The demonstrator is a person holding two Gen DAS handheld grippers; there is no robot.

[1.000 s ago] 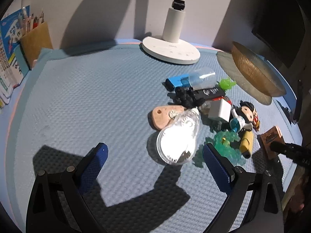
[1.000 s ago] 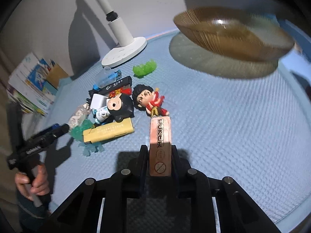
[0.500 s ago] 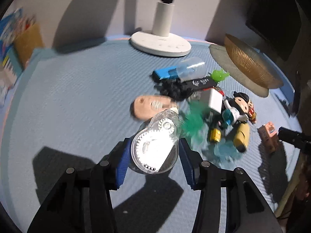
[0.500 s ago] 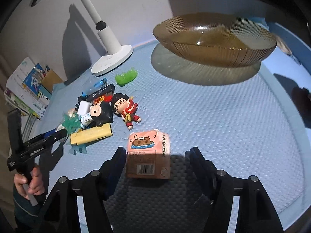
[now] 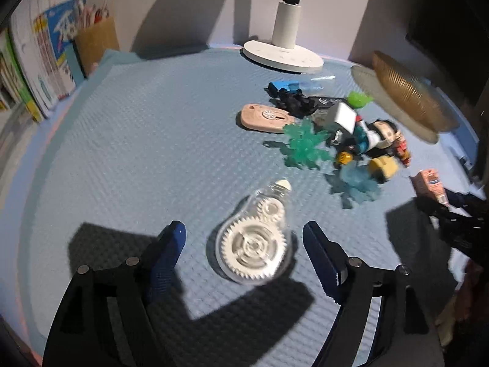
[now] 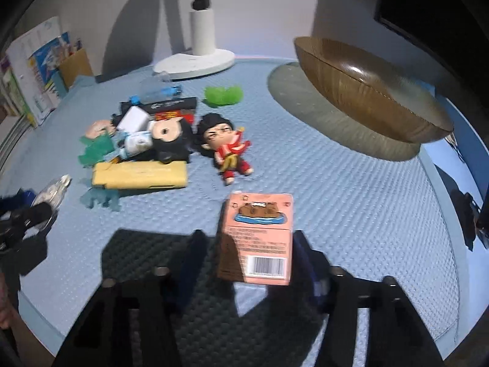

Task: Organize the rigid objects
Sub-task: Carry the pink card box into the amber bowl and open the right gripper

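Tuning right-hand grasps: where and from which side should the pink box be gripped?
Grip the pink box across its two long side faces, coming from the barcode end near the camera. It lies flat, picture up, lengthwise between the right gripper fingers, which are closing; the right finger looks at the box's edge, the left has a gap.

No legible wording in either view. Pink box (image 6: 256, 238) between the right fingers (image 6: 191, 260) has a barcode, small print too blurred to read, plus a cartoon pic. Black bar (image 6: 171, 104) beyond them: white print, unreadable. Book covers (image 5: 45, 70) far left: illegible.
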